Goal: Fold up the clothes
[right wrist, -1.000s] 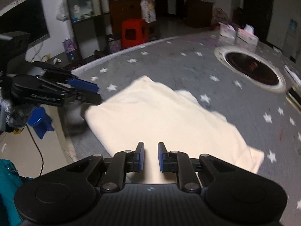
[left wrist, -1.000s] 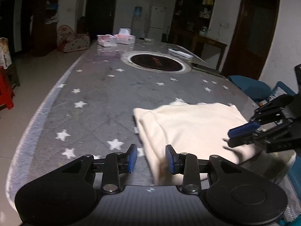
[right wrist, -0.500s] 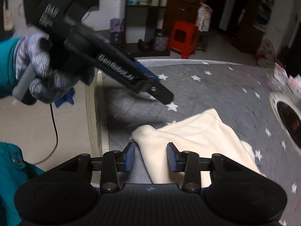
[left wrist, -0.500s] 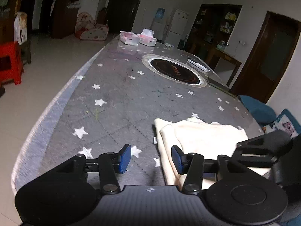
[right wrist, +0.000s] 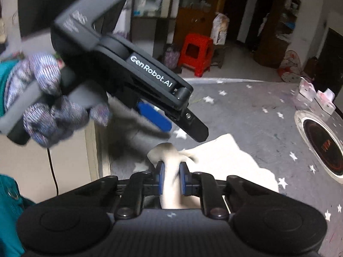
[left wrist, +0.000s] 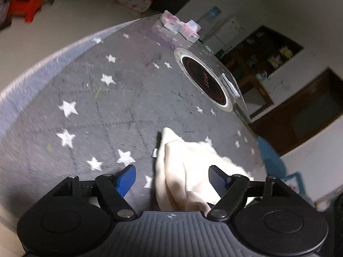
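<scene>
Cream garment (left wrist: 188, 167), folded into a thick bundle, lies on the grey star-printed tablecloth (left wrist: 107, 98) in the lower middle of the left wrist view and the lower centre-right of the right wrist view, near the table's rounded edge. That cloth fills most of both views. Set into it, at upper right in the left view, is a round black cooktop (left wrist: 203, 79) with a pale ring, and beyond it stand two pink-and-white tissue boxes (left wrist: 180, 24). A red plastic stool (right wrist: 196, 53) stands on the floor at the top centre of the right view.

The left gripper (left wrist: 172, 180) has just been spreading its jaws; they stand wide apart, one blue pad over bare tablecloth, the other over the cloth bundle, neither pressing on it. A gloved hand (right wrist: 47, 105) carries it at the upper left of the right view.

The right gripper (right wrist: 171, 178) has just been closing, and its pads now pinch a raised fold of the garment's near corner.
</scene>
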Demonstrator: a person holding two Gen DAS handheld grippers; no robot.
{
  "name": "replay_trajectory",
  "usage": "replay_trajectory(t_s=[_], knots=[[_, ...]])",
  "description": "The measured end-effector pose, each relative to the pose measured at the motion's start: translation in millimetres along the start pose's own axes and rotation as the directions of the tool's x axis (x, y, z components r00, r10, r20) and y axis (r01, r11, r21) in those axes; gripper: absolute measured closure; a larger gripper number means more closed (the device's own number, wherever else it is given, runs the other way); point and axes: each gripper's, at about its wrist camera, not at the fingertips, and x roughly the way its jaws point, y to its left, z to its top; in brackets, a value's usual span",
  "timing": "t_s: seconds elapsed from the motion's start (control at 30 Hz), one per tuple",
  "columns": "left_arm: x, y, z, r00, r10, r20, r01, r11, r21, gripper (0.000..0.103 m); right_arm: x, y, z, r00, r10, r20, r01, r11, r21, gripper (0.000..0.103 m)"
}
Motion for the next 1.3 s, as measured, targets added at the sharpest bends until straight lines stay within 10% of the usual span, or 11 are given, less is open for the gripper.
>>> replay_trajectory(t_s=[0.4,0.67,0.8,1.1,1.3], knots=[[41,4,1,0.987,-0.117,-0.106,0.087,0.963,-0.256,0.028,-28,-23,-5,0.995,0.002,0.1,-0.011,0.996,0.083,0.092],[59,10,-1,0.979,-0.137,-0.15,0.084,0.945,-0.317,0.078,-27,-24,-12,0.994,0.038,0.104,-0.046,0.995,0.083,0.092],[61,13,-1,0.98,-0.126,-0.154,0.072,0.946,-0.316,0.08,-27,-28,-16,0.995,0.049,0.09,-0.057,0.994,0.098,0.084],[60,7,3,0.983,-0.099,-0.156,0.057,0.966,-0.252,0.081,-42,-67,-45,0.994,-0.107,0.04,0.093,0.964,0.251,0.078],[61,1,3,0.985,-0.081,-0.155,0.048,0.978,-0.204,0.081,-55,-112,-91,0.966,-0.252,-0.051,0.249,0.865,0.436,0.074]])
